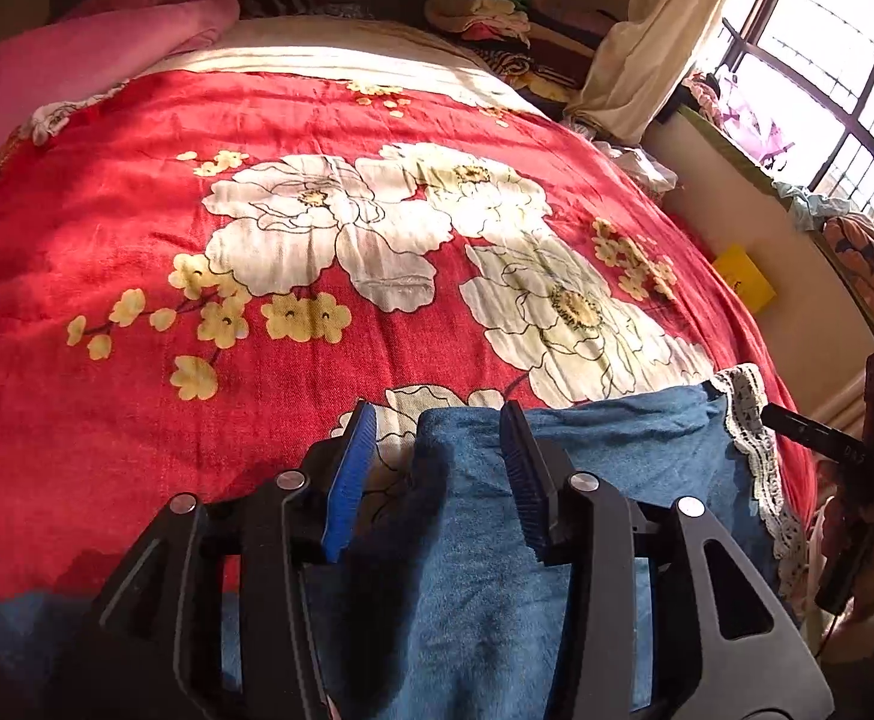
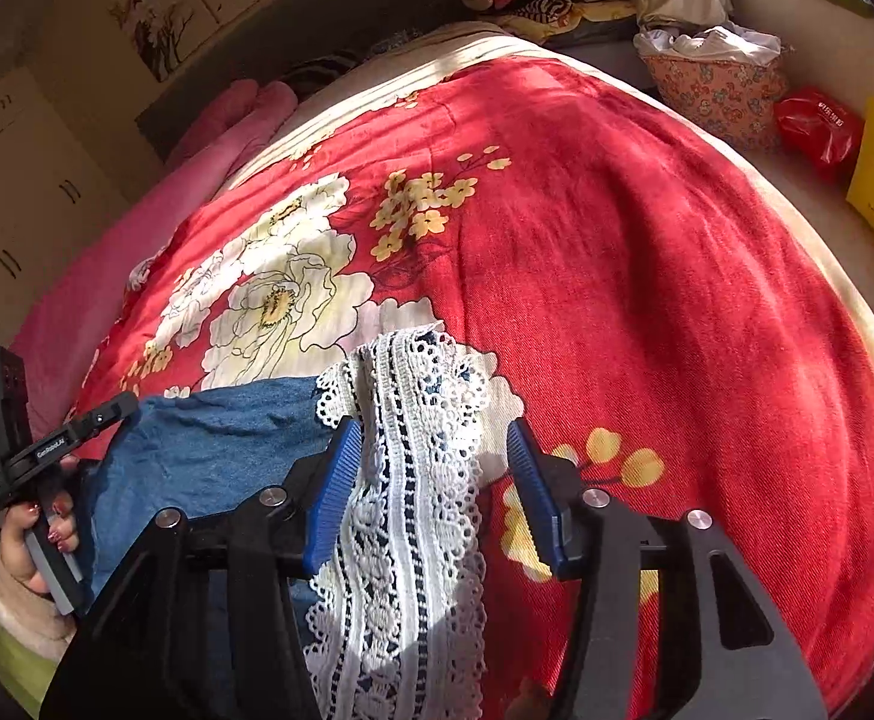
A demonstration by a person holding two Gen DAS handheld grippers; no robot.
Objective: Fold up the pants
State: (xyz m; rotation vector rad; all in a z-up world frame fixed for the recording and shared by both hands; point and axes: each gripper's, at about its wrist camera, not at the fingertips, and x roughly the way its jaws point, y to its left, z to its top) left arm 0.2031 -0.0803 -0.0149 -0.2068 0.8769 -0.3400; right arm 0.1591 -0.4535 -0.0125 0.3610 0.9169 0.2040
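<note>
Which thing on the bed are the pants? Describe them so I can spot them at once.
Find the red floral bedspread covering the bed. At its near edge lie the pants: blue denim-like cloth. A white lace trim along one edge sets them apart from everything else.

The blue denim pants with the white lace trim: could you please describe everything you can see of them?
The blue denim pants are soft, faded cloth edged with an openwork white lace trim. They lie loosely rumpled on the red floral bedspread, their far edge folded in wrinkles. The left gripper straddles the denim, the right gripper the lace; both stand open, their pads not pressing the cloth.
</note>
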